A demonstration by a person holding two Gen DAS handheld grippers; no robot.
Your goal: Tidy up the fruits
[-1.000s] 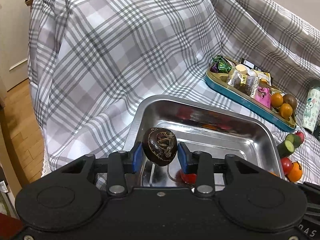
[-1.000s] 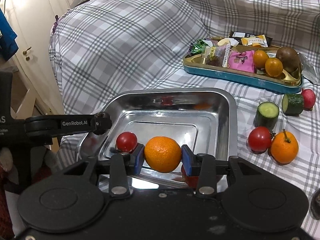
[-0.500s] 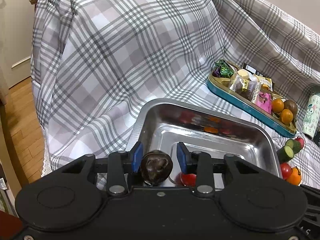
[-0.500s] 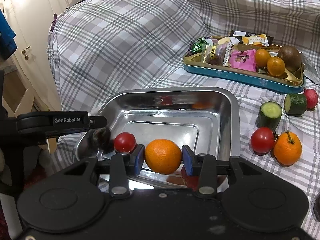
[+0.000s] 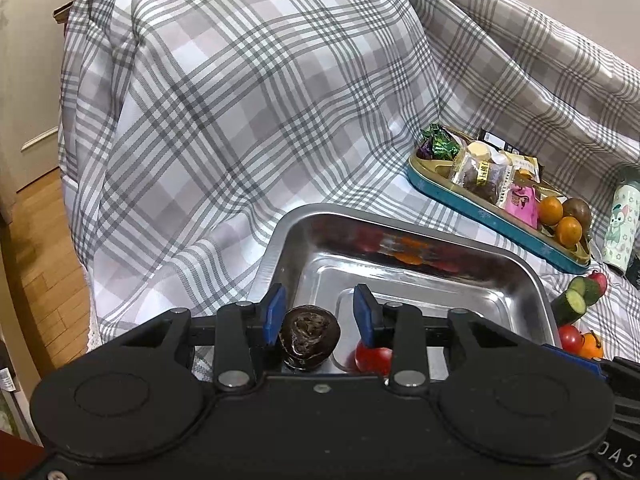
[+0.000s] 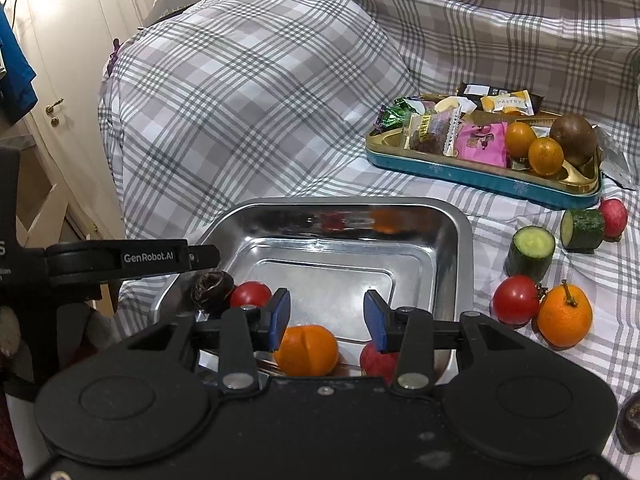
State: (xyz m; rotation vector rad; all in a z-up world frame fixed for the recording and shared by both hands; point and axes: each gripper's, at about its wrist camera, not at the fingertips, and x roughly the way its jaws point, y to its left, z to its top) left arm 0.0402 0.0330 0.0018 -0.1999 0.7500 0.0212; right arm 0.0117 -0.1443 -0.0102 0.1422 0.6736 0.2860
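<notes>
A steel tray (image 5: pixel 400 224) (image 6: pixel 460 240) sits on the checked cloth. My left gripper (image 5: pixel 319 312) is open above its near corner; a dark wrinkled fruit (image 5: pixel 309 337) (image 6: pixel 212 286) lies in the tray below its fingers, next to a red tomato (image 5: pixel 374 358) (image 6: pixel 251 294). My right gripper (image 6: pixel 326 316) is open over the tray's near edge. An orange mandarin (image 6: pixel 307 350) lies in the tray beneath it, beside a red fruit (image 6: pixel 376 358).
A blue tin (image 6: pixel 480 178) (image 5: pixel 496 216) at the back right holds snacks, two small oranges and a brown fruit. Right of the steel tray lie cucumber pieces (image 6: pixel 530 252), a tomato (image 6: pixel 516 300), a mandarin (image 6: pixel 564 316) and a radish (image 6: pixel 614 216). A patterned cup (image 5: pixel 620 228) stands far right.
Both grippers have opened. The dark fruit dropped from the left gripper into the tray, and the mandarin dropped from the right gripper into the tray.
</notes>
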